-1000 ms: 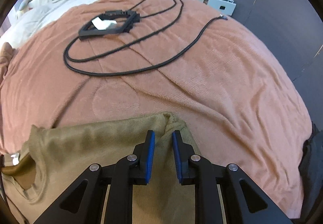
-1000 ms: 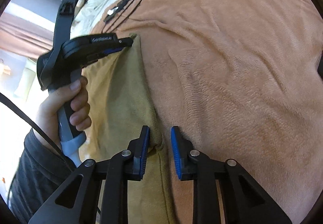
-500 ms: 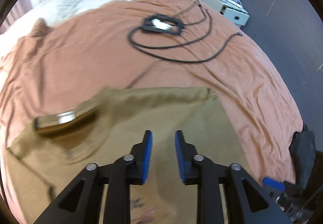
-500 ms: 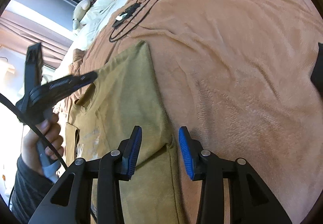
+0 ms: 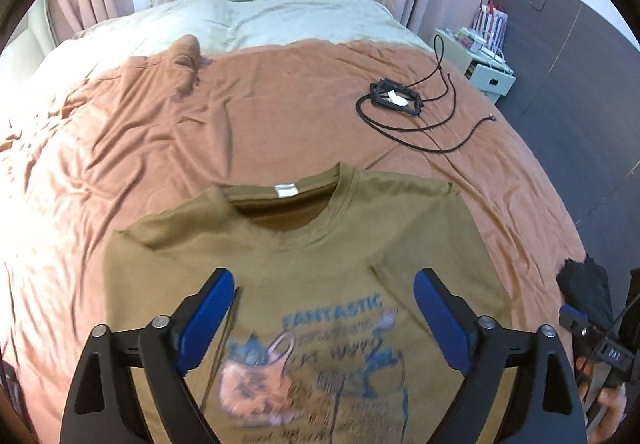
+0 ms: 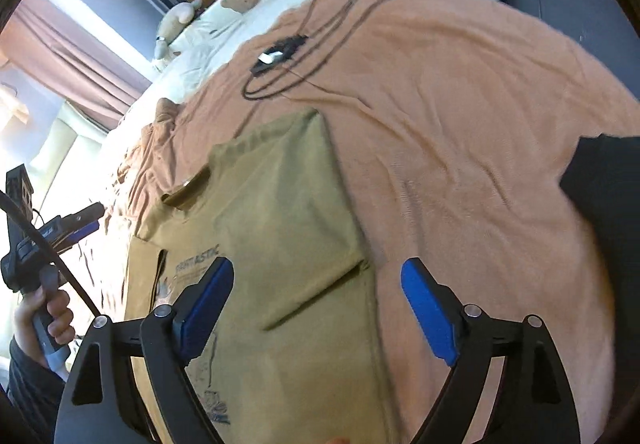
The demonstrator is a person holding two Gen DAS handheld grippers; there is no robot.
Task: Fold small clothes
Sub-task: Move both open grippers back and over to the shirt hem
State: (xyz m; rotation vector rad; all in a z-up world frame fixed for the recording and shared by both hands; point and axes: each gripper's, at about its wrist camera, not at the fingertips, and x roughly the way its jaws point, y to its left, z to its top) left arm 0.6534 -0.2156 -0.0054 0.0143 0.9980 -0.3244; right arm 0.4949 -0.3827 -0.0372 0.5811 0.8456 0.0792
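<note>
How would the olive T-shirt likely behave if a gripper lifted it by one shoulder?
The T-shirt would likely hang limp: its right side already lies folded over in a soft crease. It looks thin, so probably light. On the rumpled blanket it may drag rather than slide.

An olive-brown T-shirt (image 5: 360,244) lies front-up on the rust-coloured blanket (image 5: 260,104), its neckline with a white label toward the pillows. Blue lettering and a blurred picture are printed on the chest. One sleeve side (image 6: 288,204) is folded inward over the body.
</note>
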